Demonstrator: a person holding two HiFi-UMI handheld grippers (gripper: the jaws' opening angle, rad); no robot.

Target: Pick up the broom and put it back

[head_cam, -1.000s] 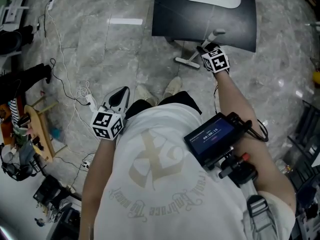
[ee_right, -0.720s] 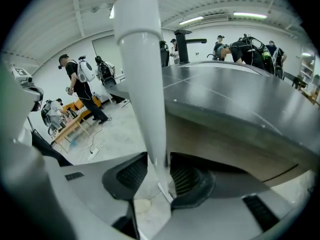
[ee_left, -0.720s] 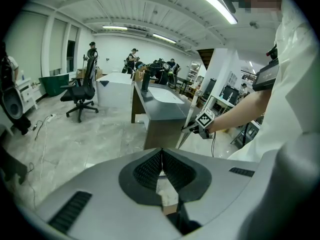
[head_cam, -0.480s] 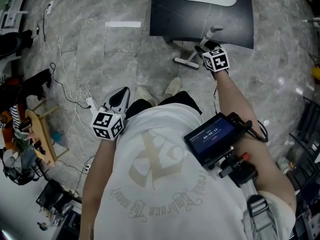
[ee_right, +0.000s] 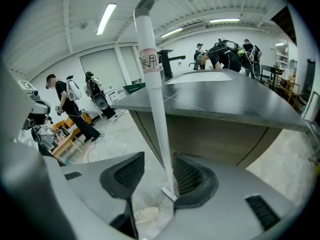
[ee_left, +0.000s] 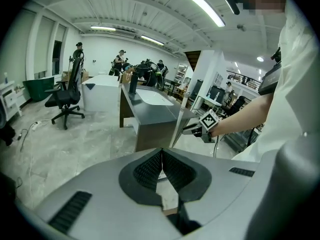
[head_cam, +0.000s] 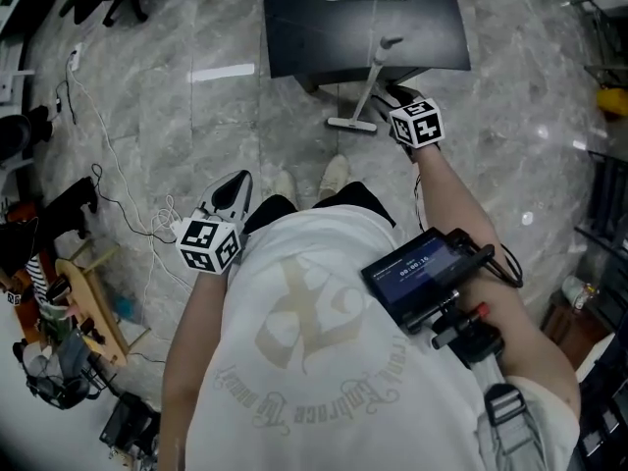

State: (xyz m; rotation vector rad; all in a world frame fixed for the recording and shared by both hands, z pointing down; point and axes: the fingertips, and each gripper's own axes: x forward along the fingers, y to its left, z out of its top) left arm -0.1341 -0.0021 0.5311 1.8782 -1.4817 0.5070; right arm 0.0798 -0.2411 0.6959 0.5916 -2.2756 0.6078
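Because the dark table (head_cam: 294, 37) is the biggest thing ahead of the person, it sets the scene: it stands on the grey marble floor (head_cam: 196, 116), with its near edge facing the person's feet. The broom (head_cam: 371, 81) leans against that near edge. Its head rests on the floor and its pale handle rises steeply, so the long axis is close to upright and tips toward the table top.

The right gripper (head_cam: 392, 94) is right at the handle, while the left gripper (head_cam: 234, 189) hangs well apart at the person's left side, so the right hand is much the nearer. In the right gripper view the right gripper (ee_right: 152, 176) has its jaws spread wide, having just been opening, and the handle (ee_right: 152, 84) runs up through the gap between them. It passes just beside the pad (ee_right: 189, 176) on the picture's right, and whether it touches that pad cannot be told. The other pad stands clear of it.

The left gripper (ee_left: 161, 169) has its jaws pressed together on nothing.

The broom looks set down and let go. Drawing the right gripper straight back along its own line would likely leave the handle undisturbed.
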